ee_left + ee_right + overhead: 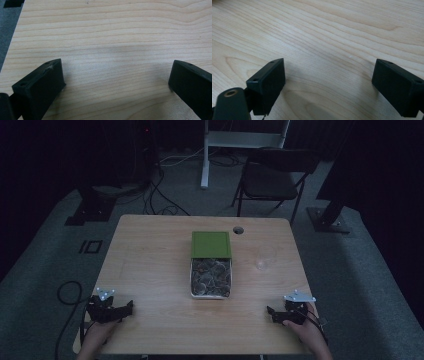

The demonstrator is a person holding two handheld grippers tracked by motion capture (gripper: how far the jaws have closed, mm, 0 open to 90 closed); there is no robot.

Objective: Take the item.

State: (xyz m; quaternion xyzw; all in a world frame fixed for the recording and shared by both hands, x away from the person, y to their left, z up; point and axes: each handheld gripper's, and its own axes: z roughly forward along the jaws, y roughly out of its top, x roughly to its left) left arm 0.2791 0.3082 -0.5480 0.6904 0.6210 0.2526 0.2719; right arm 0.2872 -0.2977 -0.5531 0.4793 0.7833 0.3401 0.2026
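My high view is dim and soft, far room nearly black, only the tabletop [150,270] reads. Both gripper views are bright, wood grain sharp; faint shadow patches under the jaws, nearest jaw edges blurred.

Black tongs [131,307] [270,311] — blocky jaws, screw holes, grey plates, trailing cables.

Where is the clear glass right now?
In the high view, the clear glass stands right of the open tin, below the table's cable hole.

Metal tin [210,279] mid-table — green lid [211,244] slid back.
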